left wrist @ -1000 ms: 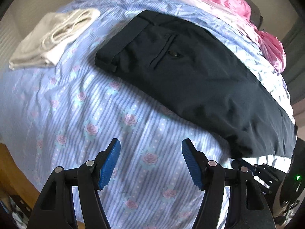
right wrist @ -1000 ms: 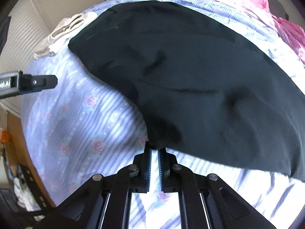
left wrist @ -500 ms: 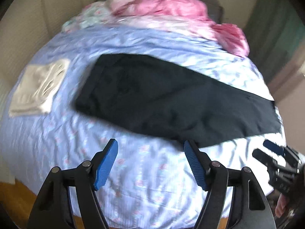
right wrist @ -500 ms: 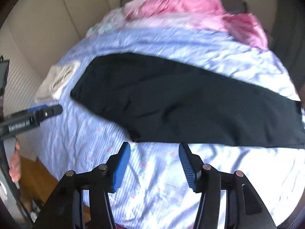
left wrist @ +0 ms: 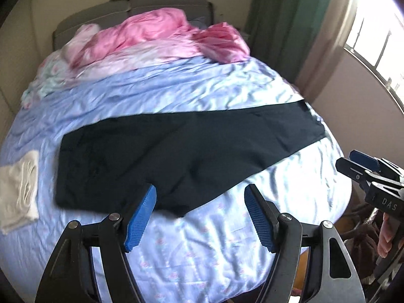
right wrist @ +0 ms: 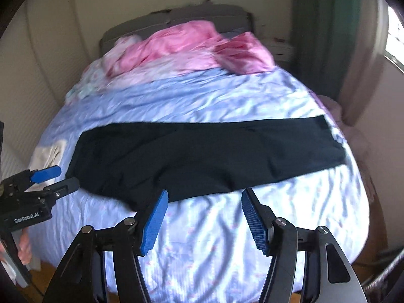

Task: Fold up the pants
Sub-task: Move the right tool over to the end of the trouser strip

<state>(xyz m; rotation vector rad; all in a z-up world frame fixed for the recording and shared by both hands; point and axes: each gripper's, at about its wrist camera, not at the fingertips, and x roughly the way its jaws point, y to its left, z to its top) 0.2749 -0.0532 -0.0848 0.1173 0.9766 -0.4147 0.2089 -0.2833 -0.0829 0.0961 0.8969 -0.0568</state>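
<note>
Pants (left wrist: 181,156) lie flat across the bed (left wrist: 202,247), long axis left to right.

Both jaw pairs stand apart and empty; the right hand-held gripper (right wrist: 203,223) has just been opening, nothing between its pads. The waist end lies toward the left hand-held gripper (left wrist: 199,218), the leg hems toward the right, so each hand has its own end nearer.

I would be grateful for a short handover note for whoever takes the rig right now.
Left tongs: open, empty, above the near edge of the bed.
Right tongs: jaws have just been opening, nothing between them.
Black pants: flat across the blue bedsheet, legs stacked, waist toward the folded white garment.
Done: folded lengthwise.
Left: fold across, hem to waist.
</note>
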